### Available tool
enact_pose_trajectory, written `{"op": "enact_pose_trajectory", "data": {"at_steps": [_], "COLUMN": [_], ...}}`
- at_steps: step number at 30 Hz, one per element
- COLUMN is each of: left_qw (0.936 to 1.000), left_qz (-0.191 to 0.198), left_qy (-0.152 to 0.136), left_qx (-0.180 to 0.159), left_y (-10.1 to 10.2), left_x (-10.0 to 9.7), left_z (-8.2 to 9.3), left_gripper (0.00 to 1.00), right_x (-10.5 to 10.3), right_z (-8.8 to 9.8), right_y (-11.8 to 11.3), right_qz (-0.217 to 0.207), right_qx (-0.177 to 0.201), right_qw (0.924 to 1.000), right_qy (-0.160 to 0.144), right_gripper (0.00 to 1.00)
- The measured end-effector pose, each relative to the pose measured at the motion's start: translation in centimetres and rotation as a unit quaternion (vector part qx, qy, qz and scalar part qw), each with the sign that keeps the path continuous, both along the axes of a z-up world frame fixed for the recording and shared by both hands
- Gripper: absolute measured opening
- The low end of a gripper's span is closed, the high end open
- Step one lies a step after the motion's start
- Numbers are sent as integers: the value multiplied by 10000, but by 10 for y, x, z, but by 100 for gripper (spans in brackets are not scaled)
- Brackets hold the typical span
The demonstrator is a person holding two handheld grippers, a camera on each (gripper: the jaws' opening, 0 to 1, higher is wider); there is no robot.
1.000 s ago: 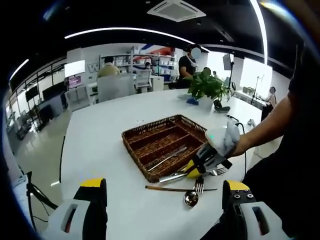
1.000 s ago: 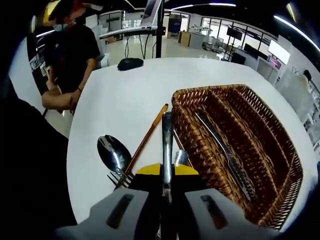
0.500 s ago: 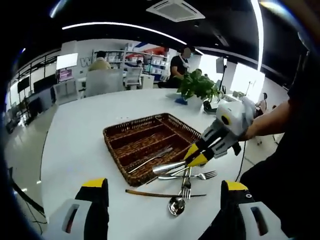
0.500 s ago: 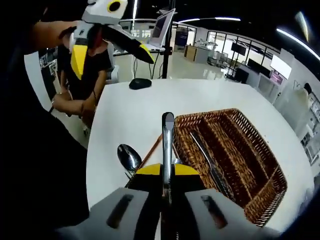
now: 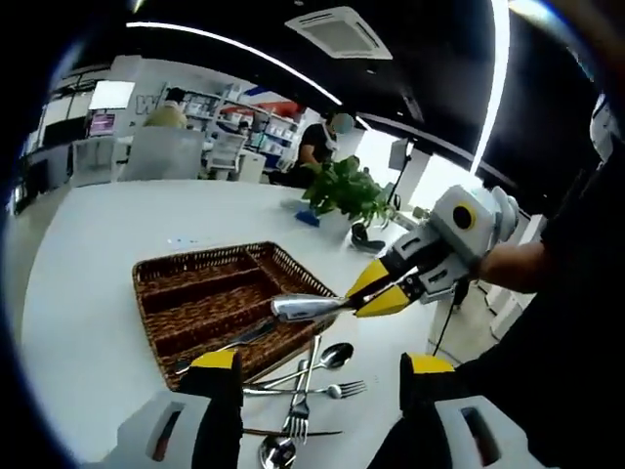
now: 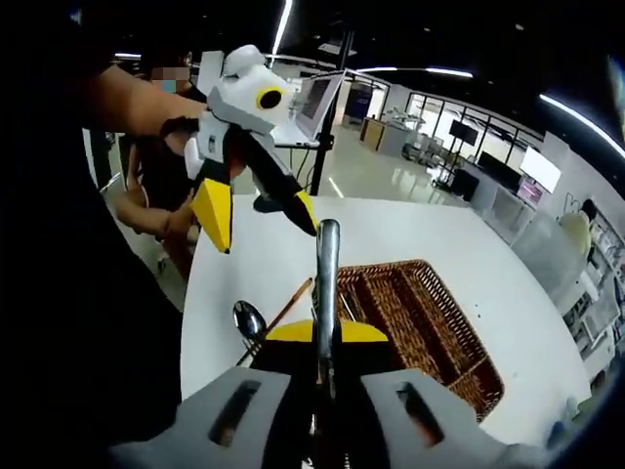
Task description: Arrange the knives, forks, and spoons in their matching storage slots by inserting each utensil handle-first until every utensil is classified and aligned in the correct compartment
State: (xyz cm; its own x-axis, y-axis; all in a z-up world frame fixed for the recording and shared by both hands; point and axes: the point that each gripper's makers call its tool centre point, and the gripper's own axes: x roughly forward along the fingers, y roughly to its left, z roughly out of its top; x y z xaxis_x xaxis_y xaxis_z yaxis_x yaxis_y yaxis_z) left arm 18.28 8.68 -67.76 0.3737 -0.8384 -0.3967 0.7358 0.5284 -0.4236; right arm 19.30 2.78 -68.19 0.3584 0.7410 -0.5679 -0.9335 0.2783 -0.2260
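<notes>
Knife (image 6: pixel 326 283) sitting clamped in right gripper (image 6: pixel 322 366) above wicker tray (image 5: pixel 210 293); left gripper (image 5: pixel 317 386) hanging wide open, holding nothing.

One basket (image 5: pixel 200 283), two forks (image 5: pixel 299 410), two spoons (image 5: pixel 332 358), one knife (image 5: pixel 234 339).

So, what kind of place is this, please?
Probably an open-plan office or lab. A large white table holds a wicker tray, with a potted plant beyond it; shelves and seated people are at the back, a ceiling air-conditioning unit overhead.
</notes>
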Motion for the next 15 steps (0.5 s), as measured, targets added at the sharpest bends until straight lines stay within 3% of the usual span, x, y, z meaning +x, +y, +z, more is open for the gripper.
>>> {"op": "enact_pose_trajectory", "data": {"at_steps": [2, 4, 6, 15], "left_qw": [9989, 9982, 9986, 9909], "left_qz": [56, 108, 57, 554], "left_qy": [215, 254, 227, 386], "left_qx": [-416, -533, -483, -1163], "left_y": [-8, -10, -11, -15], "left_x": [2, 4, 1, 5], "left_z": [12, 16, 18, 43], "left_gripper": [57, 49, 31, 27], "right_x": [-3, -4, -6, -9], "right_z": [8, 13, 16, 29], "right_y": [1, 2, 4, 11], "right_qz": [74, 99, 149, 206], "right_qx": [76, 115, 190, 497], "right_qw": [9999, 9998, 9996, 9982], "right_qy": [-77, -113, -140, -246], "right_gripper": [2, 2, 2, 2]}}
